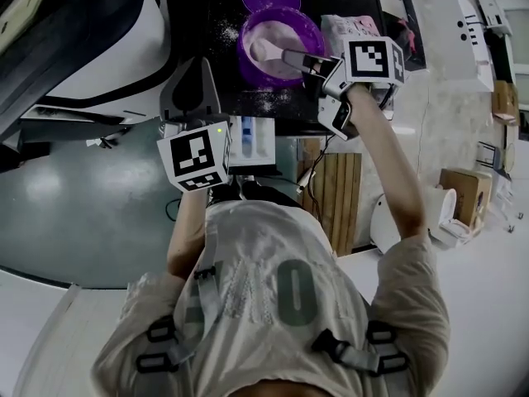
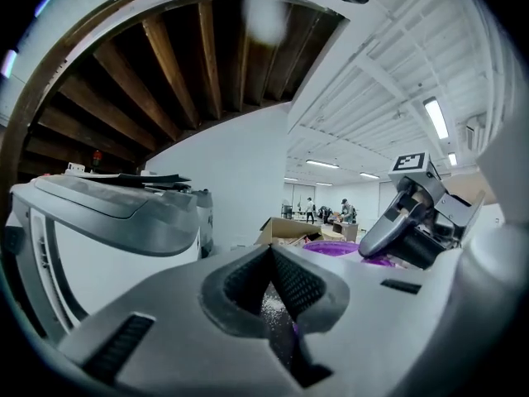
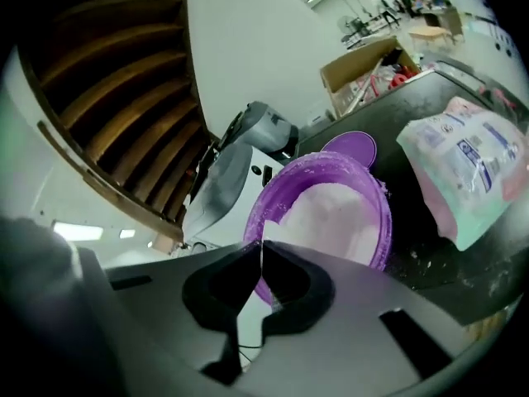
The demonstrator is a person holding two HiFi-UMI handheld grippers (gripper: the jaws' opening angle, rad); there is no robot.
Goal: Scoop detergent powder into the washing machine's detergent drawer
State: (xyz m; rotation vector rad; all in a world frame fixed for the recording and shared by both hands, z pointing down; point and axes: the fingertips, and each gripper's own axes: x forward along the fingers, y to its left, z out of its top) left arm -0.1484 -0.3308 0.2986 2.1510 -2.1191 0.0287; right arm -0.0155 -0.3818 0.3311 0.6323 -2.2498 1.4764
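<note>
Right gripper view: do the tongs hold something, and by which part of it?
Yes. The right tongs are shut on a thin white scoop, apparently by the end of its handle, with its head over the powder in the purple bowl.

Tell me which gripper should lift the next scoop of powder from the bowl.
Right. The right gripper is shut on the scoop, which sits in the powder in the purple bowl. The left gripper is shut on nothing, down by the detergent drawer.
</note>
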